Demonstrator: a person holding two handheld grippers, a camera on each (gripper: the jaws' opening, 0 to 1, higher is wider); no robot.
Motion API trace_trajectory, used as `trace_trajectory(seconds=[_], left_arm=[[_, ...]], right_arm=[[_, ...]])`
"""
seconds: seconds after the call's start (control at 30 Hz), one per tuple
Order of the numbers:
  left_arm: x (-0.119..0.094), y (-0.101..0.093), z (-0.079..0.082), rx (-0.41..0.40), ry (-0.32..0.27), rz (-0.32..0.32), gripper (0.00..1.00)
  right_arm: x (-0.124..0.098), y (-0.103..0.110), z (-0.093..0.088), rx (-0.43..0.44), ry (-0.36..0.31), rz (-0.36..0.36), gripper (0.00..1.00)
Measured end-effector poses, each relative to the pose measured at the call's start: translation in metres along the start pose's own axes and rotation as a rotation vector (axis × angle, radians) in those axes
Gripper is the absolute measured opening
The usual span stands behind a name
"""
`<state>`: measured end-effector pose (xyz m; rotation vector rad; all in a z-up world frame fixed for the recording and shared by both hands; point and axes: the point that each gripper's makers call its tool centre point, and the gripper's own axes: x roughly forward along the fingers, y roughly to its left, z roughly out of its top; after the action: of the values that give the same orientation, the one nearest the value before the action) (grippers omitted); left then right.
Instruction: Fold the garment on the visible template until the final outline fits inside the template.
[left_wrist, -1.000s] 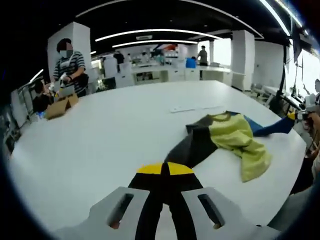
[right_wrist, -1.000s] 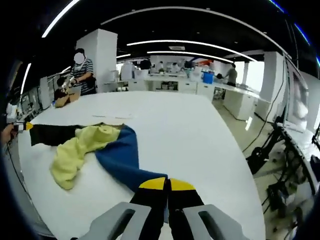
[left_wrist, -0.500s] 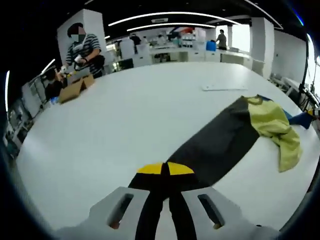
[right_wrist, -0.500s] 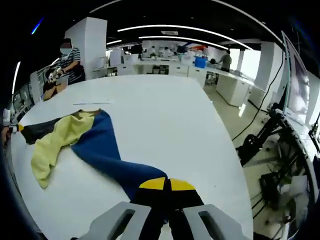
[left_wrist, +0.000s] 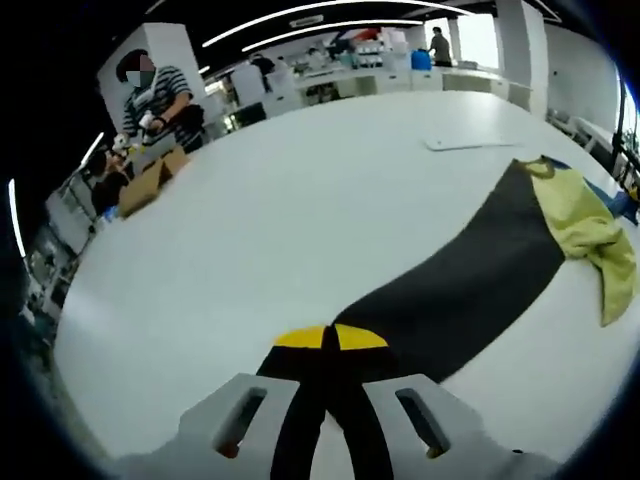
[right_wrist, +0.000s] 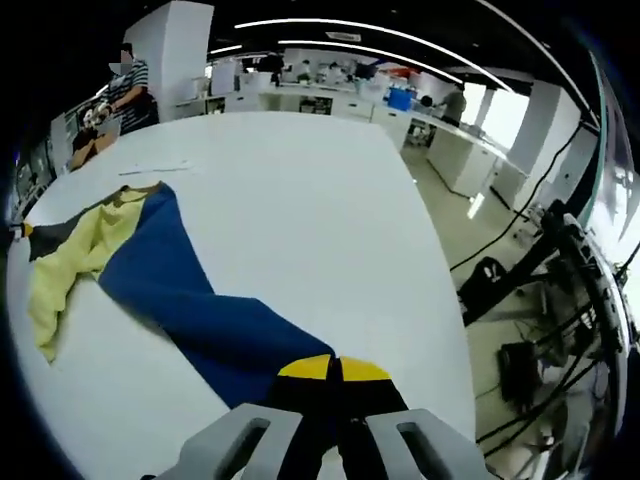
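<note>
A garment in three colours lies stretched across the white table (left_wrist: 300, 190). Its dark grey part (left_wrist: 470, 290) runs from a yellow middle part (left_wrist: 585, 225) down into my left gripper (left_wrist: 331, 338), which is shut on the dark cloth. In the right gripper view the blue part (right_wrist: 190, 300) runs from the yellow part (right_wrist: 70, 265) down into my right gripper (right_wrist: 334, 368), shut on the blue cloth. The other gripper (right_wrist: 20, 230) appears small at the far left edge, by the dark end. A thin white sheet (left_wrist: 465, 144) lies flat on the table beyond the garment.
A person in a striped top (left_wrist: 160, 100) stands at the table's far side by a brown cardboard box (left_wrist: 145, 180). Past the table's right edge, the floor holds cables and equipment stands (right_wrist: 540, 330). More white benches and people fill the background (right_wrist: 330, 85).
Both grippers have pulled further apart, each keeping its hold. The garment has stretched out: the dark and blue parts now lie long and flat, and the yellow part is less bunched.
</note>
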<state>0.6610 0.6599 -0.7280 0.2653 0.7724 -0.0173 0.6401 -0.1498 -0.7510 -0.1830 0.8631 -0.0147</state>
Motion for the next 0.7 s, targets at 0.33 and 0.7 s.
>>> trace_trajectory(seconds=[0.33,0.7], left_arm=[[0.017,0.011,0.007,0.05,0.034,0.014,0.0],[0.018,0.015,0.006,0.052,0.045,0.022,0.0]], right_arm=[[0.017,-0.016,-0.006,-0.002,0.075,-0.014,0.0],[0.025,-0.018,-0.013,-0.008,0.122,-0.018,0.0]])
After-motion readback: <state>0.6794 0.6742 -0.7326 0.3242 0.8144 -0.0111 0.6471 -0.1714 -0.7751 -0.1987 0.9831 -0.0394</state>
